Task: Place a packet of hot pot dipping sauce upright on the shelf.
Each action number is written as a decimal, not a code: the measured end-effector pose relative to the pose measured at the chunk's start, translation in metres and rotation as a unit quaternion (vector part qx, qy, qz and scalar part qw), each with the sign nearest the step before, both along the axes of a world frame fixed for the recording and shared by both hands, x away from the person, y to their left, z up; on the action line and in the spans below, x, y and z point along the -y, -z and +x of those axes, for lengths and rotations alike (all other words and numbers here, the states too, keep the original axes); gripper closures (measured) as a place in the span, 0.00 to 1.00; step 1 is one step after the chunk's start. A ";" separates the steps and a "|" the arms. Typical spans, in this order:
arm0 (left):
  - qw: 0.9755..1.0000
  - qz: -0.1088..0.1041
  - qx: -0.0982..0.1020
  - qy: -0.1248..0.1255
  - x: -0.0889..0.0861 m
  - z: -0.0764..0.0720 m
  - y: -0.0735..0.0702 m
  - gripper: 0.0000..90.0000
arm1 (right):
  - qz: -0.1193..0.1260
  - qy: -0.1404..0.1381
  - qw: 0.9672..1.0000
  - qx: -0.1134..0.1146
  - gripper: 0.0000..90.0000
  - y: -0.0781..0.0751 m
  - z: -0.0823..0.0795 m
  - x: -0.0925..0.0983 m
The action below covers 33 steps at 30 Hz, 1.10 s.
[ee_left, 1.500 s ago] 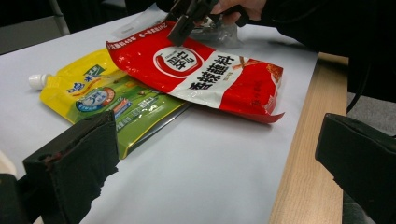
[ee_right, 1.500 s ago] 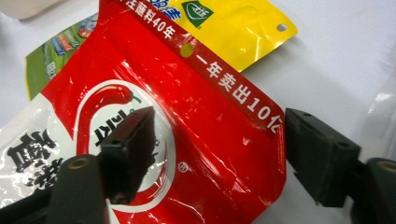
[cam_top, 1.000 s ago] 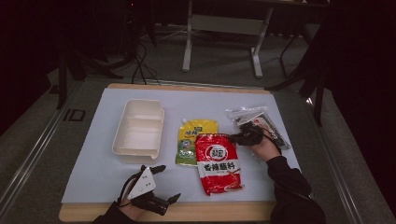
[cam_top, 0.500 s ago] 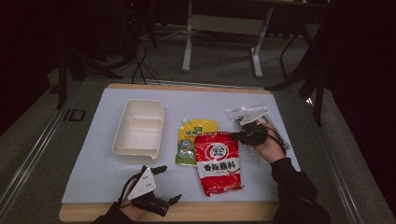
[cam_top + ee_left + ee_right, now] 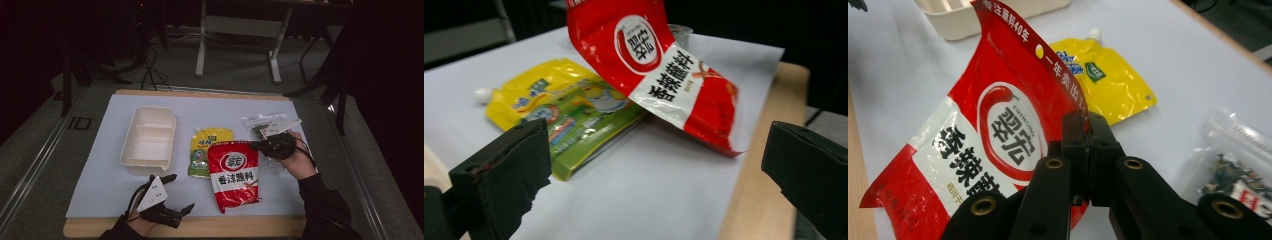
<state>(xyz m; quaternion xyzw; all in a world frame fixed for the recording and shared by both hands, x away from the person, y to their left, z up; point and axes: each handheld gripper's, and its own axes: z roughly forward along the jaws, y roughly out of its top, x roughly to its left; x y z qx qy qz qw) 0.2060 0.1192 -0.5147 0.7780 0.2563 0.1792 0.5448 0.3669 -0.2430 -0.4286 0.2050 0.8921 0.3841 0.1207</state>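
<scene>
— Two packets lie beside ours: we've got the red sauce pouch (image 5: 234, 176) pinched by its top right edge in the right gripper (image 5: 1087, 131), fingers pressed together on the film, far end tilted off the tabletop (image 5: 100, 180).

— Soft, slick, floppy; we'd grip the sealed rim. Left gripper (image 5: 176, 194)?

— Spread, holding nothing. How much film we've caught is hidden behind our fingers.

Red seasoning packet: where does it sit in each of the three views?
High view: red seasoning packet, centre-right, beside the right gripper.
Left gripper view: top centre, lifted.
Right gripper view: left-centre, pinched in the jaws.
Shared landmark: yellow spouted pouch.
</scene>
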 end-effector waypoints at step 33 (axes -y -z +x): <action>0.998 -0.023 0.002 0.051 0.035 0.030 -0.046 0.18 | 0.025 -0.074 0.995 0.062 0.99 -0.056 -0.078 -0.009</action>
